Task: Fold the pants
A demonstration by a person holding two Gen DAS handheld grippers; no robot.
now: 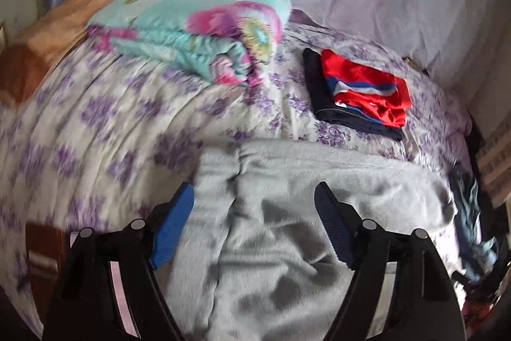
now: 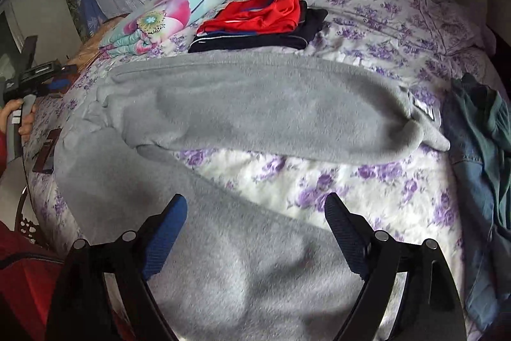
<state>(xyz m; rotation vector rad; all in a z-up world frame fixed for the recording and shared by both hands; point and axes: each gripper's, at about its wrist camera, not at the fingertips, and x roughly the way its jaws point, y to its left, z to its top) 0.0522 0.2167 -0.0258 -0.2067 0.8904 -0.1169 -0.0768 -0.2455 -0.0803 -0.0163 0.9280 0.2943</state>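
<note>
Both spread wide, left gripper (image 1: pixel 254 200) and right gripper (image 2: pixel 255 210), over grey pants (image 2: pixel 255 107) mid-frame (gripping nothing).

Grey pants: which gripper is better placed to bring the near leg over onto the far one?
Probably right. The right gripper hangs open over the near leg of the grey pants; the left gripper, also open, sits at the waist end.

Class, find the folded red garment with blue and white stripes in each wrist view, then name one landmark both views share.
Left wrist: folded red garment, right of centre, atop dark clothes.
Right wrist: upper centre, behind the grey fleece pants.
Shared landmark: folded turquoise floral blanket, left of it.
</note>
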